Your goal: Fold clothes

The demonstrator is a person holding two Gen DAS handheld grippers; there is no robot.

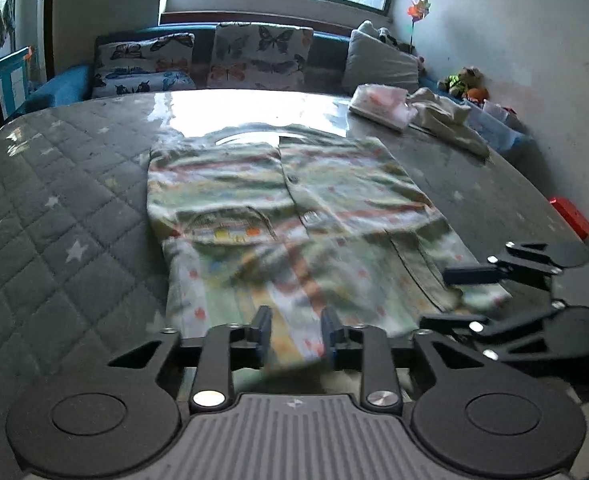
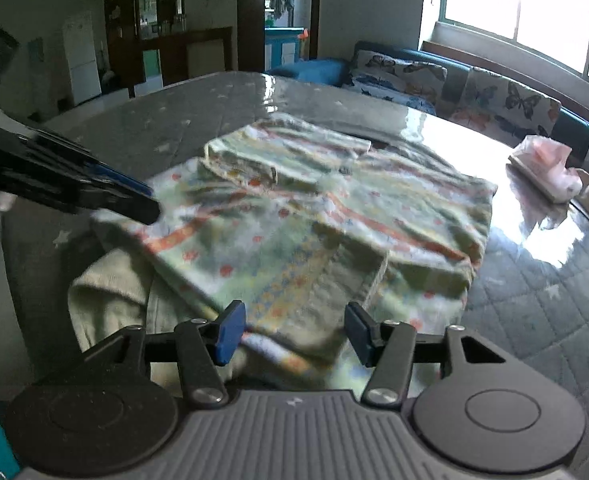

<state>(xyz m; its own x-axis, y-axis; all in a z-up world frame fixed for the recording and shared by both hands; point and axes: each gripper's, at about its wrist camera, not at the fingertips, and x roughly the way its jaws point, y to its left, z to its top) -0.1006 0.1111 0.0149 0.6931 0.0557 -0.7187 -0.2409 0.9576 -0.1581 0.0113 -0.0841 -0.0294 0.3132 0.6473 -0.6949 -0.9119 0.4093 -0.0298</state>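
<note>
Pastel shirt [image 1: 290,216] laid flat w/ sleeves tucked in, approx halfway folded. Hem straddled by 2 grippers, left [image 1: 296,334] & right [image 2: 294,332], both parted, nothing clamped yet.

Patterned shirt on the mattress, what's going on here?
A person with a handheld gripper in each hand is folding a pale green patterned button-up shirt spread on a grey quilted star-print mattress. The left gripper and right gripper both sit open at the shirt's near hem, fabric between their fingers but not clamped. A beige garment lies under the near edge.
</note>
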